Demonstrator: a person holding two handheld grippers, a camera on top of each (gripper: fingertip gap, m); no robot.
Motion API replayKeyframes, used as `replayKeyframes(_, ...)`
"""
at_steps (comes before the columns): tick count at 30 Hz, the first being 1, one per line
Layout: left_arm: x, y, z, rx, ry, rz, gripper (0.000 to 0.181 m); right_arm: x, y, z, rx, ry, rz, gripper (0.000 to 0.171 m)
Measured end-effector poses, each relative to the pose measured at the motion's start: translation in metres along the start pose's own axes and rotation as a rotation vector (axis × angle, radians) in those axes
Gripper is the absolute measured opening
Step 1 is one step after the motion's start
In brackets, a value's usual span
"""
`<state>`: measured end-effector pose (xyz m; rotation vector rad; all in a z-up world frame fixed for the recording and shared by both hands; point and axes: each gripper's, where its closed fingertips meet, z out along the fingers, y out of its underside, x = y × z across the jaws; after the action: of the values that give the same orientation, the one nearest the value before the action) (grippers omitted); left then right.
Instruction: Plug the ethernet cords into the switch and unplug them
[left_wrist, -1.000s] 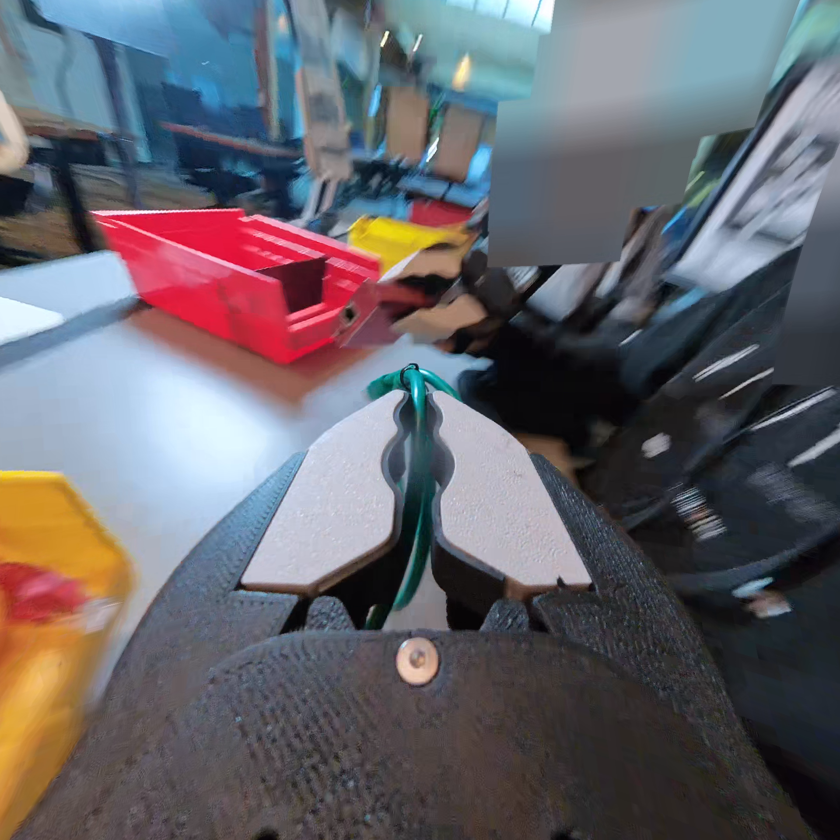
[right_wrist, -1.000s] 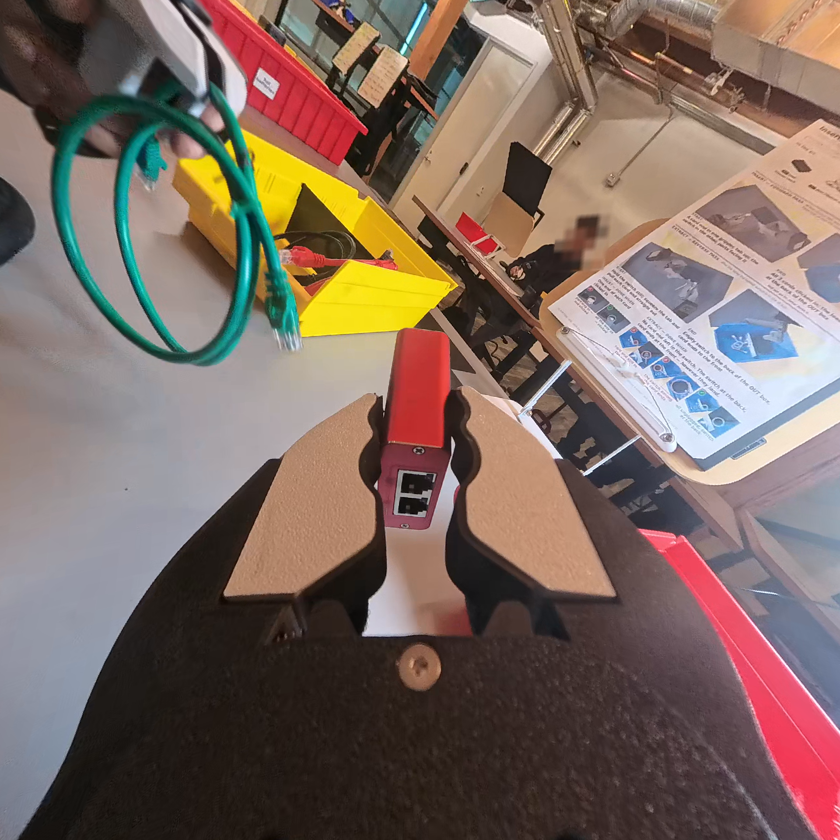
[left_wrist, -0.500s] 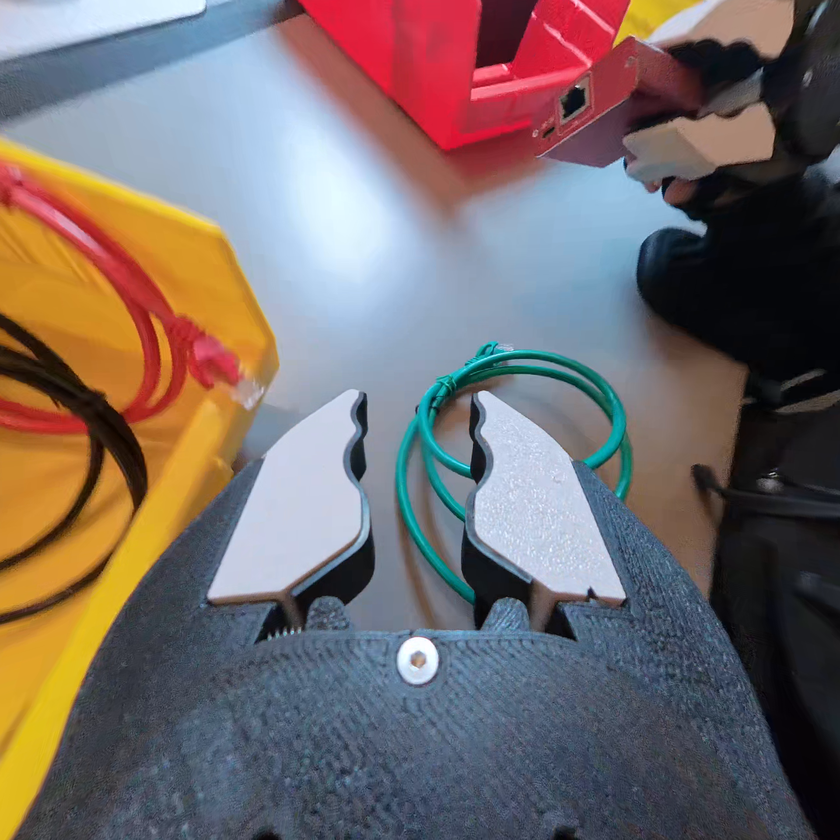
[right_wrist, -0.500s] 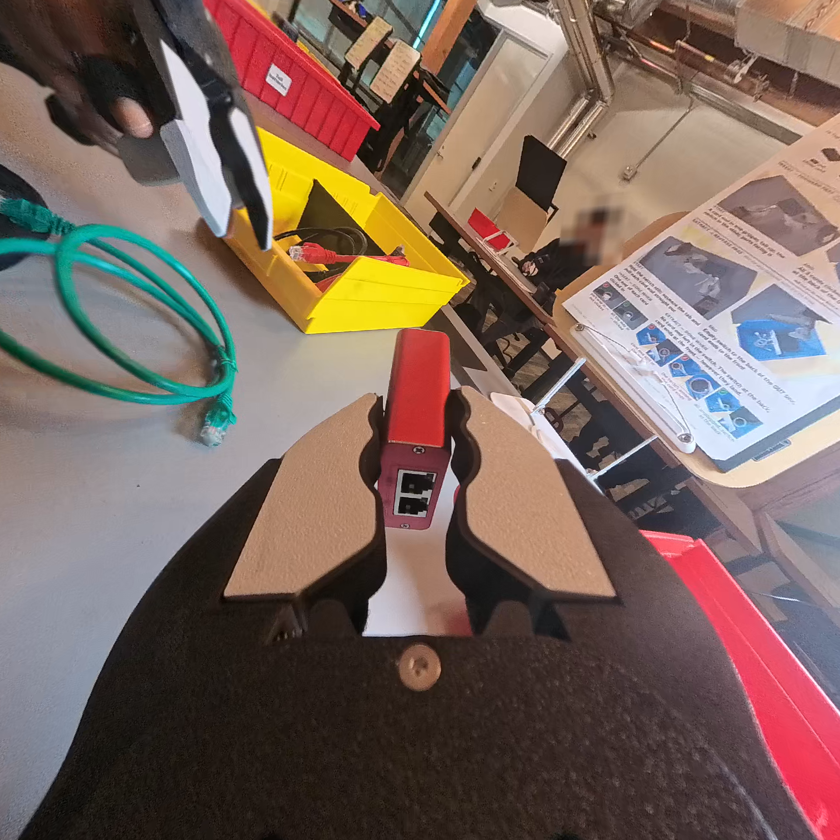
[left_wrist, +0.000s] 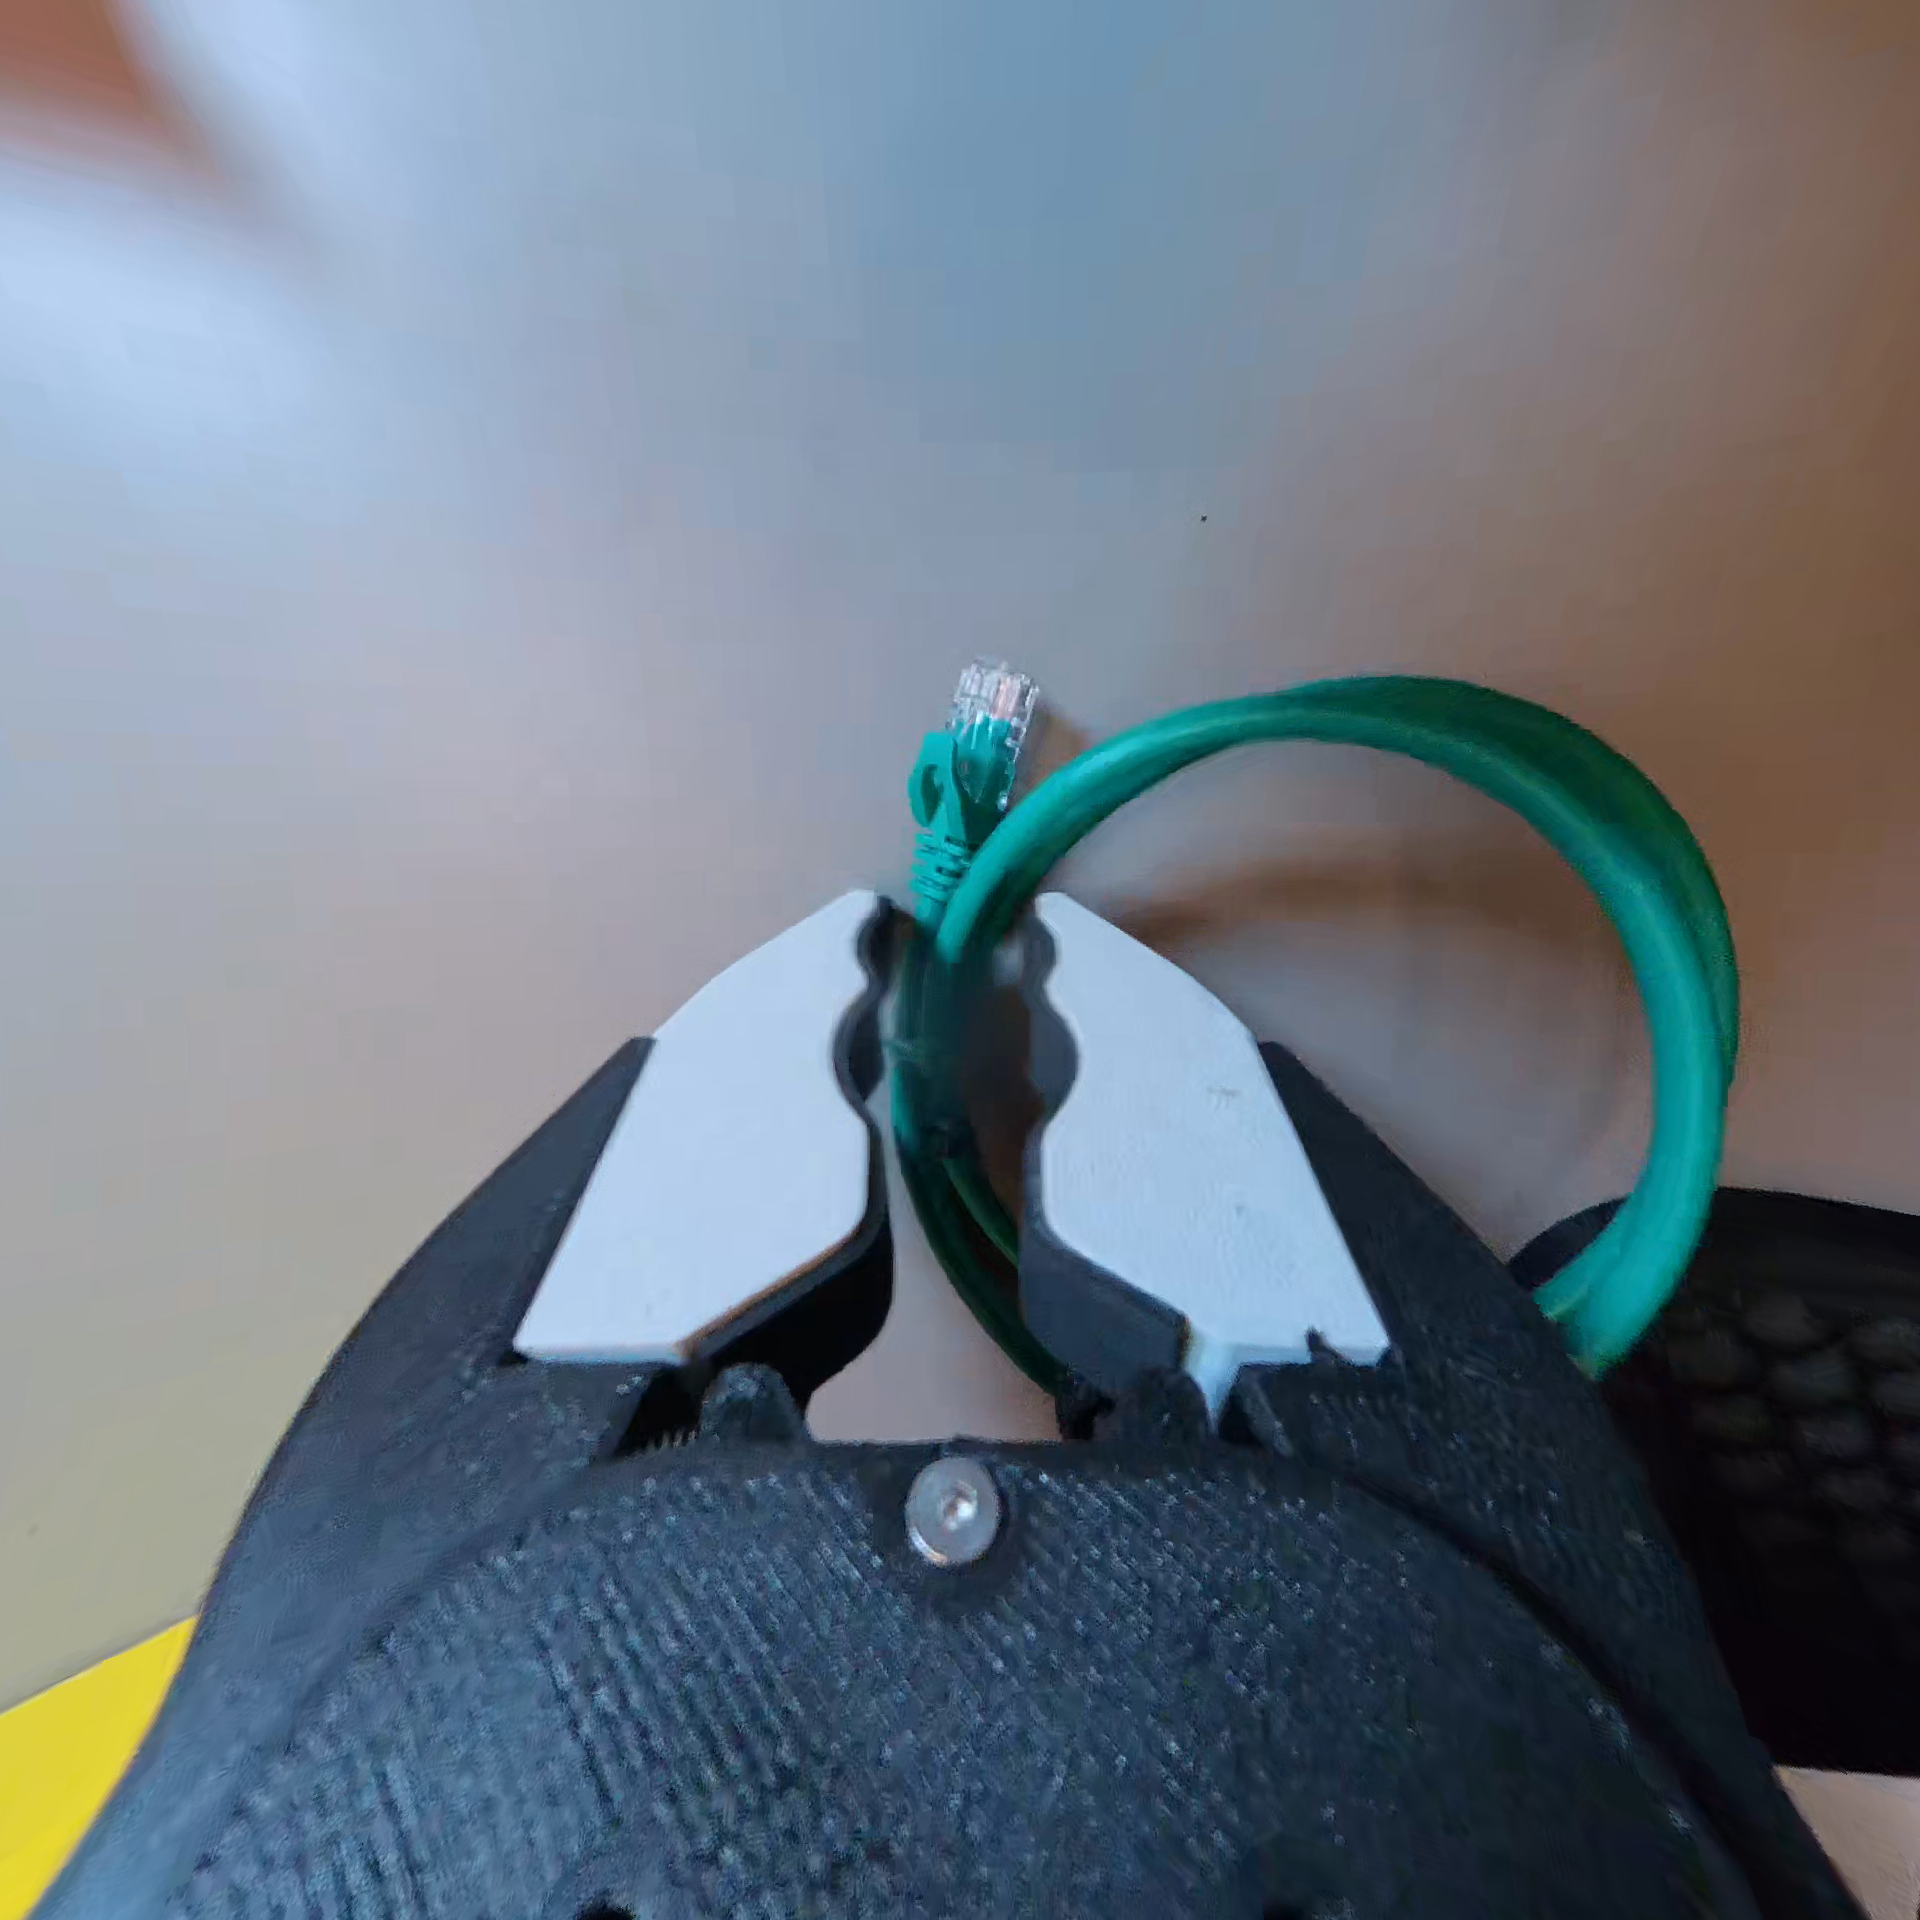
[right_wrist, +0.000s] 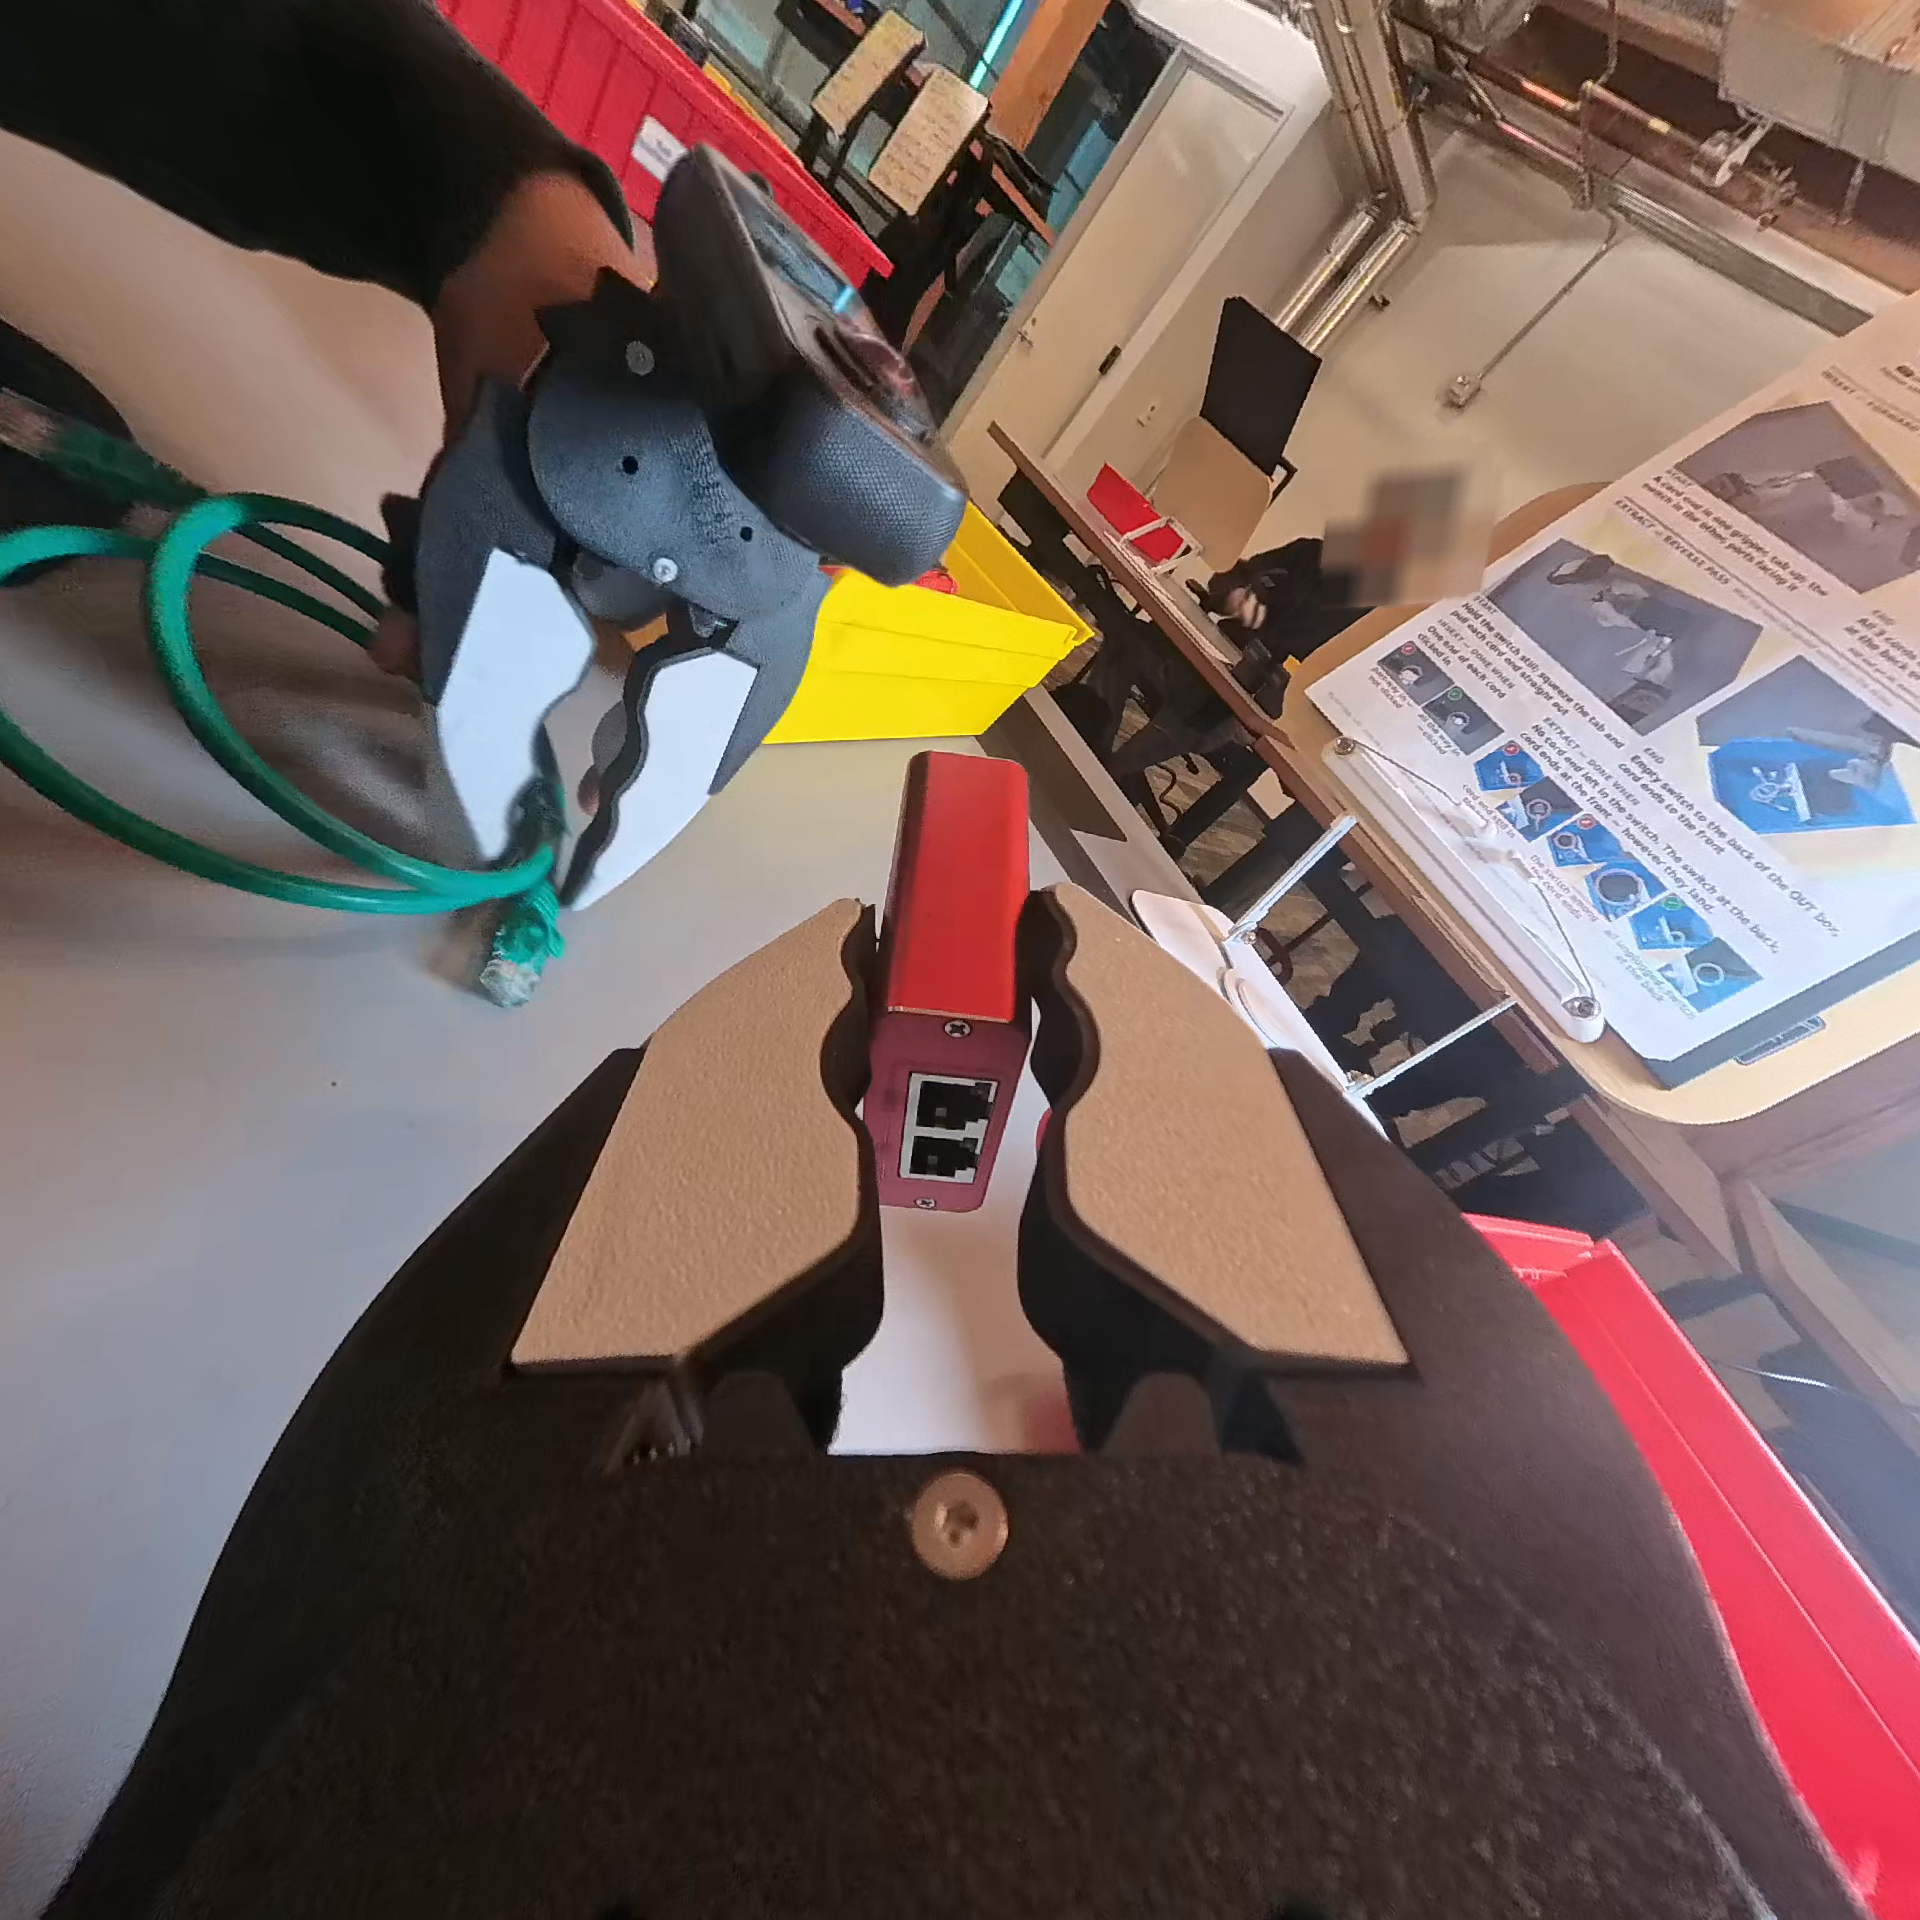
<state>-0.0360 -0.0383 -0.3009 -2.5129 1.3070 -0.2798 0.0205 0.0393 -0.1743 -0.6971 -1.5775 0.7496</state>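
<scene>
My left gripper (left_wrist: 961, 914) is closed around a coiled green ethernet cord (left_wrist: 1662, 935) lying on the grey table, just behind its clear-tipped plug (left_wrist: 992, 707). The right wrist view shows the same gripper (right_wrist: 566, 862) pointing down at the cord (right_wrist: 208, 727), with the plug (right_wrist: 514, 951) on the table below its tips. My right gripper (right_wrist: 948, 902) is shut on a red switch (right_wrist: 961, 831), held above the table. Two empty ports on the switch's end face my right camera.
A yellow bin (right_wrist: 914, 665) stands behind the left gripper, and its corner shows at the lower left in the left wrist view (left_wrist: 83, 1714). A red bin (right_wrist: 1714, 1455) is at my right. An instruction board (right_wrist: 1662, 779) leans at the far right. A person's dark sleeve (right_wrist: 260, 135) is above the cord. The tips of one gripper are about 15 cm away from the tips of the other.
The left gripper let go of the cord onto the table, opened, then came down and closed on it near the plug. The right gripper has kept hold of the switch.
</scene>
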Motion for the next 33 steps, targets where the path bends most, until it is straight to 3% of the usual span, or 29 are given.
replayKeyframes(3,-0.008,-0.003,0.001,0.028,-0.067,-0.008,0.016,-0.009,0.002,0.0,0.004,-0.064,0.0,0.027)
replayKeyframes(10,-0.004,-0.026,-0.028,0.309,-0.134,-0.147,0.01,-0.049,0.008,-0.002,0.002,-0.261,-0.153,0.027)
replayKeyframes(16,0.005,-0.02,-0.028,0.277,-0.211,-0.15,0.01,-0.071,0.01,0.001,-0.025,-0.285,-0.352,0.027)
replayKeyframes(19,0.013,-0.019,-0.021,0.299,-0.158,-0.155,0.014,-0.079,0.013,0.003,-0.038,-0.307,-0.379,0.027)
replayKeyframes(25,0.014,-0.034,-0.068,0.664,0.013,-0.244,0.029,-0.066,-0.008,-0.001,0.06,-0.278,-0.233,0.027)
replayKeyframes(29,0.018,-0.063,-0.08,0.801,-0.141,-0.065,0.044,-0.06,-0.049,-0.01,0.251,-0.318,0.01,0.027)
replayKeyframes(33,0.037,-0.089,-0.083,0.839,-0.185,0.055,0.03,-0.055,-0.064,-0.014,0.337,-0.341,0.174,0.026)
